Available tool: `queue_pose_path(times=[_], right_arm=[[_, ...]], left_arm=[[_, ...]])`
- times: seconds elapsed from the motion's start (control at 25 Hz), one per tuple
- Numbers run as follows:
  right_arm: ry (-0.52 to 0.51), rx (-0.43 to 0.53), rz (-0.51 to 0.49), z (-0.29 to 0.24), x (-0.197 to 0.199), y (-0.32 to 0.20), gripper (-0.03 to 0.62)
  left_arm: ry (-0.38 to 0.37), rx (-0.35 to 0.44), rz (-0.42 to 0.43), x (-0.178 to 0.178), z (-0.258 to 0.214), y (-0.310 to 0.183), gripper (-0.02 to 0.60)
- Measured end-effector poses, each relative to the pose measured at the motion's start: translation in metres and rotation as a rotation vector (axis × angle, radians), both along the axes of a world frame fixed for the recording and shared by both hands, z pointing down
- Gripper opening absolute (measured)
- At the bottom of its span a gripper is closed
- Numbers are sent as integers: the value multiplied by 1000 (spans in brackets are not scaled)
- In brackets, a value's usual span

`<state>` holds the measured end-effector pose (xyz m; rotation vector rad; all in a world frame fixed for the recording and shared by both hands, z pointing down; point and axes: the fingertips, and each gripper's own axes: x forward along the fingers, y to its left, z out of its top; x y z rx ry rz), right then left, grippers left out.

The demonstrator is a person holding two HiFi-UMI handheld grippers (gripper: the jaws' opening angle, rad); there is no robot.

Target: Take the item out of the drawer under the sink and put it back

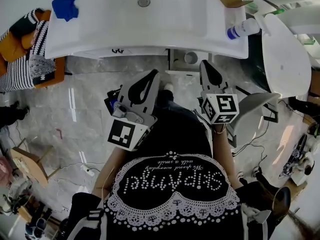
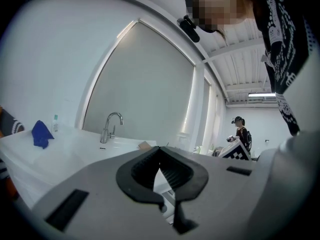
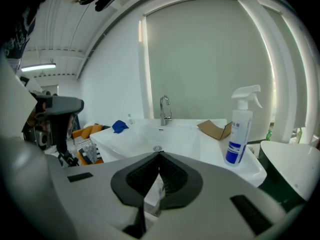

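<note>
1. Head view: I am looking steeply down on the white sink (image 1: 100, 34). A blue cloth (image 1: 65, 6) lies at its 9 o'clock end and a spray bottle (image 1: 243, 29) at its 3 o'clock end. Just under the sink's front edge is a grey recess that I take for the drawer (image 1: 175, 63). In it sits a pale round thing (image 1: 190, 57), which I judge to be the item. The left tool (image 1: 152, 76) and the right tool (image 1: 207, 66) both point toward 12 o'clock, and neither touches the drawer. The round thing lies at about 10 o'clock from the right tool's tip and near it. From the left tool it lies at about 2 o'clock and farther off, so the right hand is the nearer one. The thing looks round from above, so I read no long axis to line up on.

2. Left gripper view: the left tool's jaws are pressed together at the tips with nothing between them. Beyond them the faucet (image 2: 110, 126) and the cloth sit at 10 o'clock. The drawer does not show here.

3. Right gripper view: the right tool's jaws are also pressed together and empty. It looks out over the sink top, with the bottle at 2 o'clock. The drawer is not clearly in sight. I judge this tool sits above drawer level, so it would have to drop and spread before any grasp.
</note>
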<state>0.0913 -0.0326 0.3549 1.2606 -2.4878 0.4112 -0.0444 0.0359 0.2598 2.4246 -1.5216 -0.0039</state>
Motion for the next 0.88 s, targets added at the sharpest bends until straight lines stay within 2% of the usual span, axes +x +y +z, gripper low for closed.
queue_pose_path(times=[0.2, 0.32, 0.64, 0.88], right_arm=[[-90, 3, 31, -27, 6, 11, 17], [-110, 31, 36, -43, 6, 19, 17], [-116, 112, 66, -76, 11, 46, 18], [-81, 166, 75, -87, 18, 59, 18]], left_arm=[[8, 11, 27, 5, -3, -1, 4], [10, 13, 48, 9, -3, 0, 5], [15, 20, 100, 20, -4, 0, 4], [17, 38, 114, 24, -8, -1, 4]])
